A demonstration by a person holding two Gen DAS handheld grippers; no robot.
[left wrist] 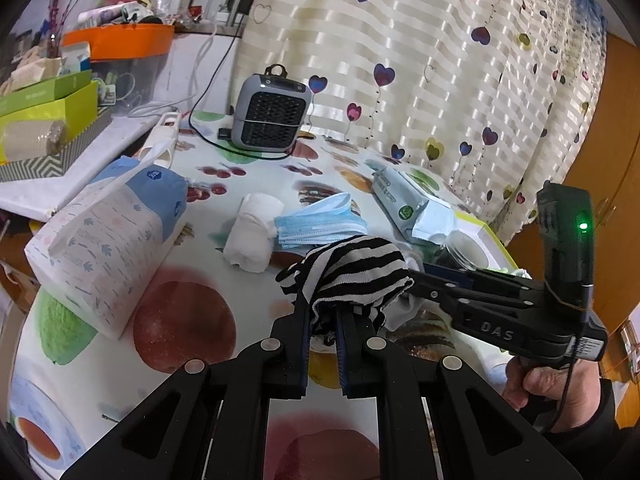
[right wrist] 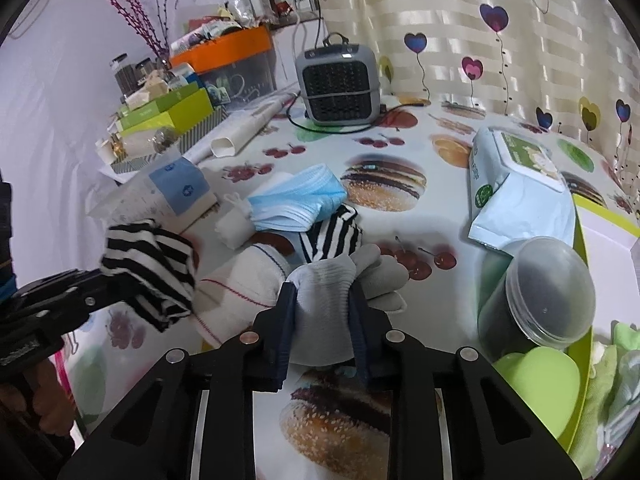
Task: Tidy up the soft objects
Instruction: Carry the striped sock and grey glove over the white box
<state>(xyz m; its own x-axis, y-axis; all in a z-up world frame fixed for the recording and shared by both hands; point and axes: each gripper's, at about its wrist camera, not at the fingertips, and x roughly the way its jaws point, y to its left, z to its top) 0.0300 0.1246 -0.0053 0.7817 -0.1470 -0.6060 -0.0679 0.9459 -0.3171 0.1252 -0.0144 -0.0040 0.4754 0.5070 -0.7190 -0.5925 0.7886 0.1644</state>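
Observation:
My left gripper is shut on a black-and-white striped sock and holds it above the table; it also shows in the right wrist view. My right gripper is shut on a grey glove. A second striped sock and a white sock with red lines lie just beyond it. Blue face masks and a white cloth roll lie mid-table.
A tissue pack lies at left, a wet-wipes pack at right, a grey heater at the back. A green tray at right holds a dark lidded jar. Boxes clutter the far left.

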